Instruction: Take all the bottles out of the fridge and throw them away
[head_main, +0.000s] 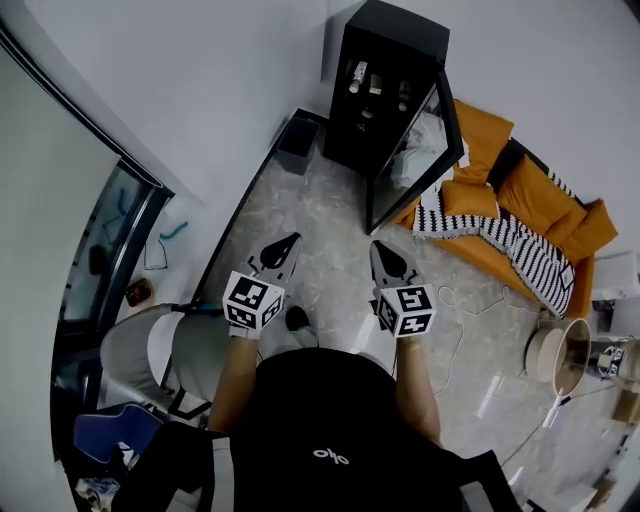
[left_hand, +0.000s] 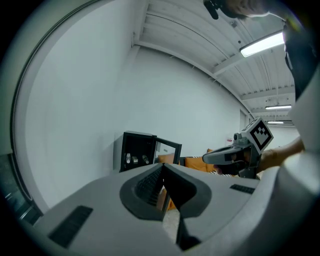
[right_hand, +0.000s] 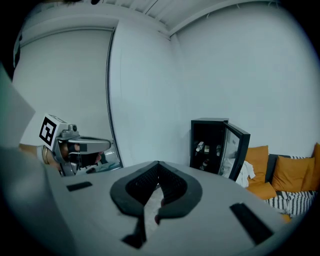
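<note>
Against the far white wall stands the fridge (head_main: 392, 40), a black upright cabinet whose glass door (head_main: 415, 165) is swung wide open on the side nearest the orange sofa (head_main: 520, 190). Bottles (head_main: 357, 77) sit in a row on an upper shelf inside the fridge, about three of them. Their long axes are roughly upright and at least one leans, but they are too small to make out which way the necks tip. A dark bin (head_main: 297, 143) sits on the floor just beside the fridge, on the side away from the sofa. The left hand-held gripper (head_main: 293, 238) has its jaws closed tip to tip with nothing between them. The right hand-held gripper (head_main: 378, 246) is likewise closed and empty. Both are held out side by side with their noses aimed at the fridge, well apart from it across pale marbled floor (head_main: 330, 215).
</note>
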